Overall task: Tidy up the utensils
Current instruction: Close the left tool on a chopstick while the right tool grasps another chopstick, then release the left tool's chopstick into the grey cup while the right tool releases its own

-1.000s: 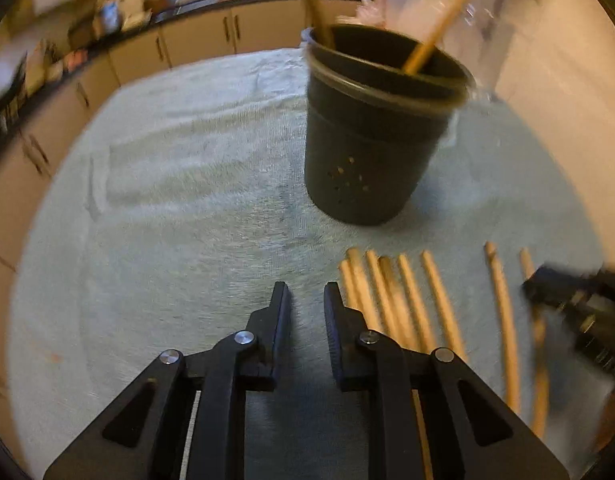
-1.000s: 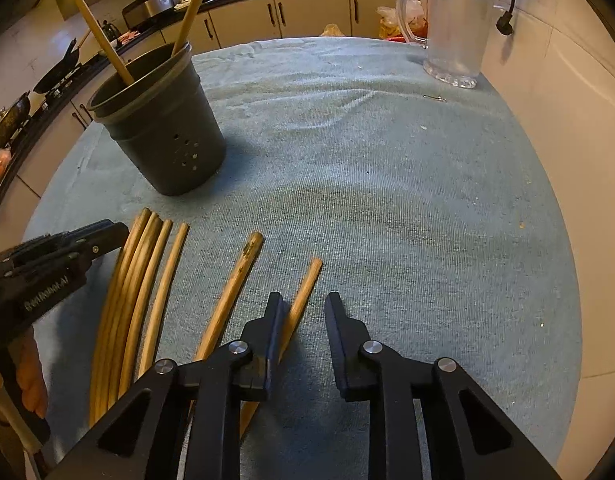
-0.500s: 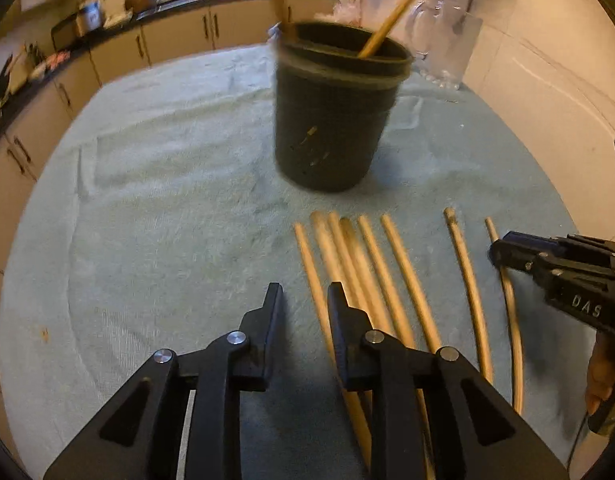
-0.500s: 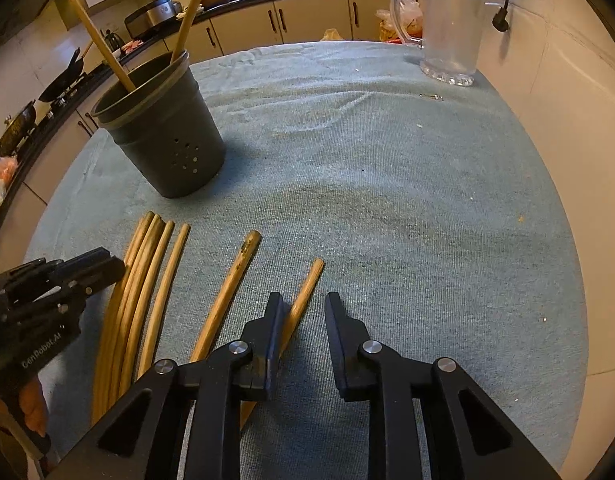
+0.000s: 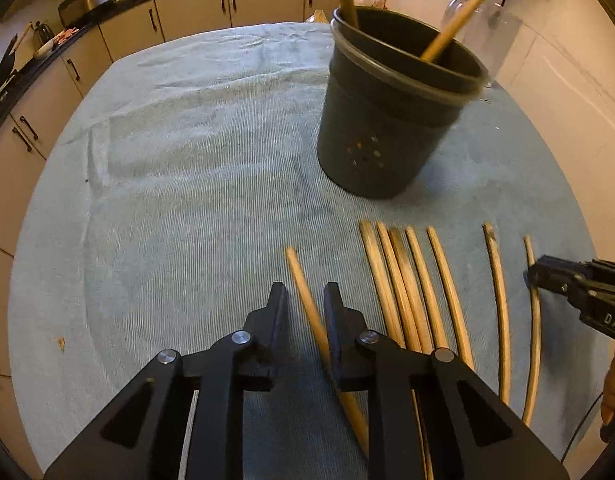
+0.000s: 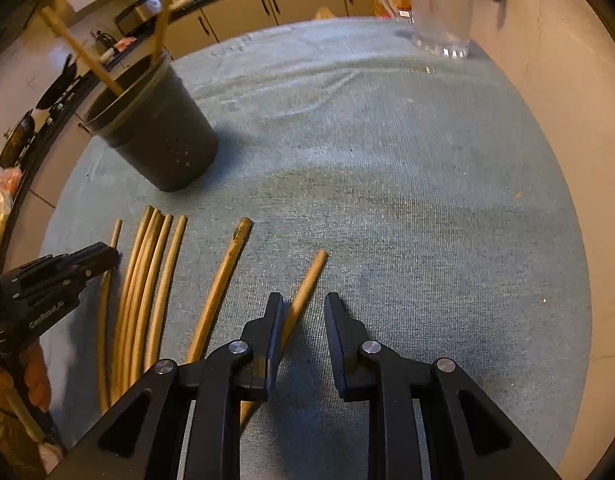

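Since a moment ago my left gripper [image 5: 303,300] has slid one wooden stick [image 5: 307,300] away from the bundle [image 5: 411,292] below the black holder [image 5: 387,120]; the stick lies between part-open jaws, seemingly ungripped, so pickup comes next. My right gripper [image 6: 303,312] hovers part-open, holding nothing. Grey-green towel [image 6: 387,160], kitchen cabinets [image 5: 187,20] behind the holder.

Bare towel [image 5: 179,208] lies open to the left and far of the left gripper [image 5: 305,300]. The dark holder [image 5: 387,128] blocks the far right; a row of wooden sticks [image 5: 411,280] crowds the near right, beside the right gripper [image 5: 547,276].
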`<state>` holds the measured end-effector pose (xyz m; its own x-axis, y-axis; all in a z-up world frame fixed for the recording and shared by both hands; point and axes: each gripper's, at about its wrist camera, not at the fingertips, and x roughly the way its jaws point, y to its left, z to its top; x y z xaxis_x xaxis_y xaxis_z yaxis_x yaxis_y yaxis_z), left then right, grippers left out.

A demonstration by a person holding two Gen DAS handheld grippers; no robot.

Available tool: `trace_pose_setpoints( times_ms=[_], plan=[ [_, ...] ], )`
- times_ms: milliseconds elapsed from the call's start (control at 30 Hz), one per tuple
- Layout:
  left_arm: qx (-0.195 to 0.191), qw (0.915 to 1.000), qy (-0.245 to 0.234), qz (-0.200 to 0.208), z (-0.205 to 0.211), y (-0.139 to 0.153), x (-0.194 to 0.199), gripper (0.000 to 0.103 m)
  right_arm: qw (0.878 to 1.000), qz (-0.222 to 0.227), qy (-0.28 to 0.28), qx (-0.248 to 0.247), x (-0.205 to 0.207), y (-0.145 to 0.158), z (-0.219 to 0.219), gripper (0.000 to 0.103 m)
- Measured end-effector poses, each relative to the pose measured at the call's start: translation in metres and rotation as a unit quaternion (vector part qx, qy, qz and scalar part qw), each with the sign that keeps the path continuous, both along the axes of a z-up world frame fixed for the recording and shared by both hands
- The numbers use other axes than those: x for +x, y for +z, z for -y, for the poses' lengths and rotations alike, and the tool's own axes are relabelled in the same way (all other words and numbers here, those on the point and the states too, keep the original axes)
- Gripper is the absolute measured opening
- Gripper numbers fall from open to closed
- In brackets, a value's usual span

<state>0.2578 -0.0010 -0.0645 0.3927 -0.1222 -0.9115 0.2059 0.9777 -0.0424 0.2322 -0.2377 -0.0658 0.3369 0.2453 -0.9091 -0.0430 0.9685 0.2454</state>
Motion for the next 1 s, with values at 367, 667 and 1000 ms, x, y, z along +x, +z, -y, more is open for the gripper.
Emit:
trace_pose_setpoints(
  times_ms=[367, 667, 1000],
  plan=[
    [-0.031, 0.9988, 0.022, 0.031, -0.001, 0.016, -0.007, 0.005, 0.999, -0.013, -0.010, -0.039, 0.034, 0.006, -0.021, 0.006],
    [-0.062, 0.9872, 0.035, 0.143, -0.024, 0.100, -0.063, 0.005, 0.991, 0.130, -0.022, -0.003, -0.025, 0.080, -0.003, 0.005],
    [-0.049, 0.9629, 0.018, 0.265, -0.023, 0.164, -0.166, 0.005, 0.967, 0.254, -0.018, 0.003, -0.109, 0.159, 0.005, 0.005]
  ],
)
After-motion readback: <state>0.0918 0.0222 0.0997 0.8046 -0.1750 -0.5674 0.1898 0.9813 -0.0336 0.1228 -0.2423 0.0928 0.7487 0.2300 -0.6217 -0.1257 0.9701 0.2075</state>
